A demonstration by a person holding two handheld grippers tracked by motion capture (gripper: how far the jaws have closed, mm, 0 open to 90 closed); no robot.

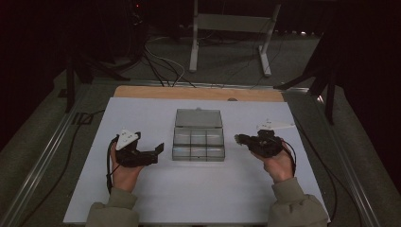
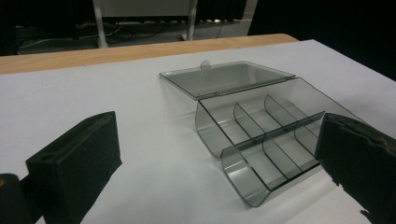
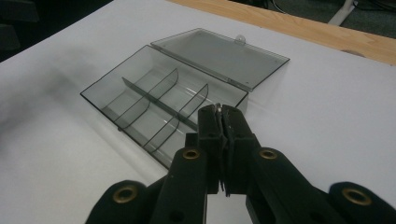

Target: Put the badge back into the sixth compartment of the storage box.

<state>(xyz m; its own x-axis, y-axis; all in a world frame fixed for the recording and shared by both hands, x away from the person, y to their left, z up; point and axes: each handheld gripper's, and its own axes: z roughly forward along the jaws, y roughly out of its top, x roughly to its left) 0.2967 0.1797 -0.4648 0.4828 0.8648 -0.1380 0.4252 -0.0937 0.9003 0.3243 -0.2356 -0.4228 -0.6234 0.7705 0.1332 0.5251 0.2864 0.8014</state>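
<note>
A smoky clear plastic compartment box (image 1: 198, 144) sits in the middle of the white sheet, with its hinged lid (image 1: 198, 118) laid flat open behind it. Several empty compartments show inside the box (image 2: 261, 140) (image 3: 154, 100). My left gripper (image 1: 156, 152) lies left of the box, pointing at it, jaws wide apart with nothing between them (image 2: 217, 144). To the right of the box, my right gripper (image 1: 238, 138) points at it with its jaws pressed together (image 3: 222, 114). A tiny pale glint sits at their tip; I cannot tell whether it is an object.
The white sheet (image 1: 198, 194) covers the table, with a wooden strip (image 1: 198, 93) along the far edge. Metal rails (image 1: 42, 161) run along both sides. Cables and a white frame's legs (image 1: 194, 47) lie on the floor beyond.
</note>
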